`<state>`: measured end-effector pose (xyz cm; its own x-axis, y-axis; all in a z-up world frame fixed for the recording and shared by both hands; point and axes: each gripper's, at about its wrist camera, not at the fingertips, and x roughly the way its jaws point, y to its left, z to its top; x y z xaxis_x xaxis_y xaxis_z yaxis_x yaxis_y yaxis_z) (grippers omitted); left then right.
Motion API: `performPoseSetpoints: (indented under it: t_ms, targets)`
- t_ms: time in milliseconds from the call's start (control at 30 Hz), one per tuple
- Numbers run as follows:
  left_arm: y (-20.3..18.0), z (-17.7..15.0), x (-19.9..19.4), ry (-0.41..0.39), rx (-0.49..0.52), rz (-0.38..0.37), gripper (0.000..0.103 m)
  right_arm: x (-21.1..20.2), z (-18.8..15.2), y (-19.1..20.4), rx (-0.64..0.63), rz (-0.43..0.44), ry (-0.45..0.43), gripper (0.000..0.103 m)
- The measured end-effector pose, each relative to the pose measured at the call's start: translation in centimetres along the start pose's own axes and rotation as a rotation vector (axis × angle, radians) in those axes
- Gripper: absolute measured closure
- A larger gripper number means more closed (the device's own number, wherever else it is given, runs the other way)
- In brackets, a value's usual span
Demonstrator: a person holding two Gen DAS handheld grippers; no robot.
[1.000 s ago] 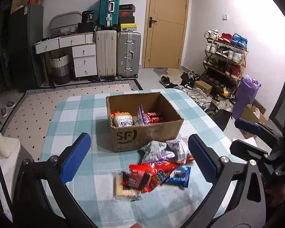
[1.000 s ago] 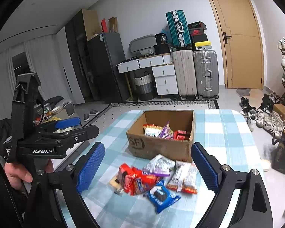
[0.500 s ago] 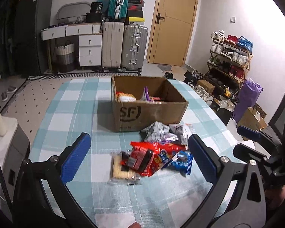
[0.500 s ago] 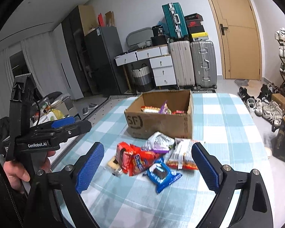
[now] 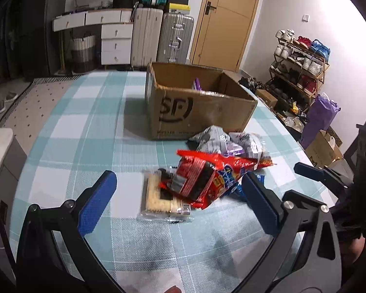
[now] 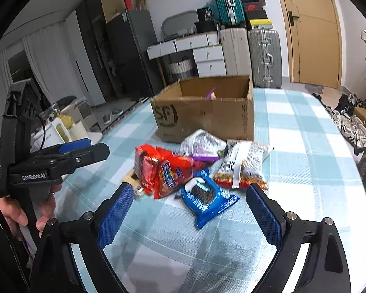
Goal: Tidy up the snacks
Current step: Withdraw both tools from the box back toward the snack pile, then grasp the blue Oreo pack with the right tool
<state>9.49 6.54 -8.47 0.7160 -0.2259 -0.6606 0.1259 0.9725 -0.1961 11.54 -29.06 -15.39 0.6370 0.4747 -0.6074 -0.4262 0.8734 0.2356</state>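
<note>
Several crinkled snack packets (image 6: 183, 168) beside cardboard box (image 6: 207, 119)

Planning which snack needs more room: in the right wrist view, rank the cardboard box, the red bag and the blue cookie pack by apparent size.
1. cardboard box, though farthest.
2. red bag.
3. blue cookie pack; it lies nearer the camera, so its gap to the red bag is unsure.

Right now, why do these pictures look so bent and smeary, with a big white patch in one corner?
Both views are fisheye, so the door bows and the corners go black. Left wrist view: the red snack bag is motion-blurred and the wall at upper right is blown out white. Right wrist view: the cardboard box looks soft and the tablecloth shows bright patches.
</note>
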Motion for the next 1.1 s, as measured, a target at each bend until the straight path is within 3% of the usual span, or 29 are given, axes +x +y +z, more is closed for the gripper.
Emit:
performPoseSetpoints:
  t_ms: [667, 733, 867, 933, 1000, 1033, 1100]
  targets:
    - [4.4, -1.9, 4.6, 0.086, -0.103, -0.004, 0.001, 9.6, -0.4, -1.2, -0.056, -0.083, 0.199, 0.008]
    - [4.8, -2.1, 4.8, 0.089, -0.109, -0.002, 0.001, 10.2, -0.3, -1.0, -0.069, -0.086, 0.217, 0.015]
    - [5.4, -2.3, 5.5, 0.099, -0.122, 0.006, 0.001, 10.9, -0.3, -0.4, -0.104, -0.103, 0.238, 0.02]
    - [5.7, -2.5, 5.8, 0.107, -0.127, 0.007, 0.001, 10.9, -0.4, 0.1, -0.14, -0.133, 0.233, 0.038]
    - [5.9, -2.7, 6.2, 0.121, -0.138, 0.01, 0.001, 10.8, -0.6, 0.4, -0.163, -0.117, 0.235, 0.041]
    - [5.9, -2.7, 6.3, 0.125, -0.141, 0.005, 0.001, 10.7, -0.6, 0.5, -0.167, -0.103, 0.23, 0.054]
    - [5.9, -2.8, 6.5, 0.13, -0.143, 0.01, 0.001, 10.6, -0.9, 1.0, -0.188, -0.114, 0.228, 0.058]
